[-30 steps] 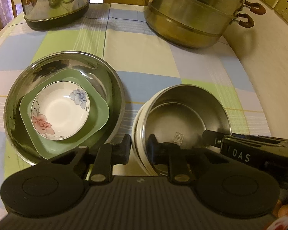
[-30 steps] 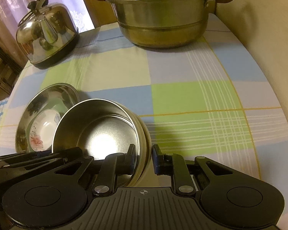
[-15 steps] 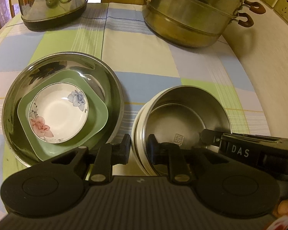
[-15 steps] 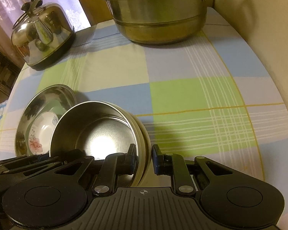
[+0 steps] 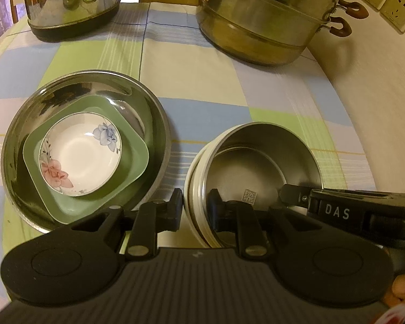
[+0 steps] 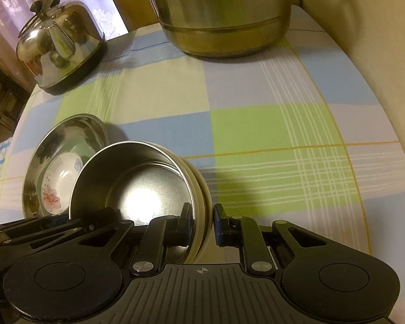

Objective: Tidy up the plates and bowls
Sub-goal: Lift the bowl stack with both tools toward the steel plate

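Together, the left gripper [image 5: 195, 207] and the right gripper [image 6: 201, 223] are pinching opposite rim edges of the steel bowl [image 5: 259, 172], each with narrow jaws straddling the rim, one finger inside and one outside, as the bowl is sitting nested in cream-rimmed bowls [image 5: 189, 189] on the checked tablecloth [image 5: 197, 81]. Just to the left, a floral dish [image 5: 79, 152] is lying in a green square dish [image 5: 133, 145] inside a large steel basin [image 5: 159, 124], while a kettle [image 6: 58, 44] and a steamer pot [image 6: 221, 19] are standing well behind.

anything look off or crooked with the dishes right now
The steel bowl with the cream rim sits tilted, its far edge raised toward the camera in both views, with each claw clamped on its rim. The flowered dish nests neatly in the green dish. No spills.
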Tool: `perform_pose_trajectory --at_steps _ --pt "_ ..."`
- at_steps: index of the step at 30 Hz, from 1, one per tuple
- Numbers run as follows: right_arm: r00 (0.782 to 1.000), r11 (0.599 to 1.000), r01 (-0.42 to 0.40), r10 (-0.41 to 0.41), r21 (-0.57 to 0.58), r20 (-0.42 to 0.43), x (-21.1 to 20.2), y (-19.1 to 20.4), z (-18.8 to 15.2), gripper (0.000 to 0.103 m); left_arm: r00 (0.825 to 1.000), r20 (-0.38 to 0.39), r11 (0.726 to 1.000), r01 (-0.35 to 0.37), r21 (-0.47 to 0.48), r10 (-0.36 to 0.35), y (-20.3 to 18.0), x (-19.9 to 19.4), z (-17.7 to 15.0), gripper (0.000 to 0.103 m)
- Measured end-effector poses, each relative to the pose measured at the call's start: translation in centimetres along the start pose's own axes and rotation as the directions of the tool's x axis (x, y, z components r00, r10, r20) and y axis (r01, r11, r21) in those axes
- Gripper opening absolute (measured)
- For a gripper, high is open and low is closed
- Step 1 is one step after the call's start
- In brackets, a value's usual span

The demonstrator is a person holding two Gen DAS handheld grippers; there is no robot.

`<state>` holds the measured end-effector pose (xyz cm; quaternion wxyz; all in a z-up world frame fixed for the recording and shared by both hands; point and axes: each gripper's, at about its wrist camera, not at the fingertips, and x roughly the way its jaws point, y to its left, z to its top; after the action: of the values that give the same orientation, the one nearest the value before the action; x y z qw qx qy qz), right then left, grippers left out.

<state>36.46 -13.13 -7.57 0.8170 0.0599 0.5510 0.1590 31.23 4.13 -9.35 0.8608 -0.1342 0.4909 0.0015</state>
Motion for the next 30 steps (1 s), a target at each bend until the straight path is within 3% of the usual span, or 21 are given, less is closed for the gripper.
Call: perform_pose_trajectory --at_steps 18,30 --pt "1.0 1.0 -0.017 0.017 -0.017 0.021 -3.0 1.3 1.0 0.016 0.998 0.063 1.0 0.012 -0.001 -0.012 0.3 -3.4 0.8 0.019" --pt "0.997 0.994 -0.063 0.068 -0.091 0.047 -3.4 5.7 3.4 0.016 0.992 0.122 0.998 -0.03 -0.063 0.037 3.7 -6.1 2.3 0.019"
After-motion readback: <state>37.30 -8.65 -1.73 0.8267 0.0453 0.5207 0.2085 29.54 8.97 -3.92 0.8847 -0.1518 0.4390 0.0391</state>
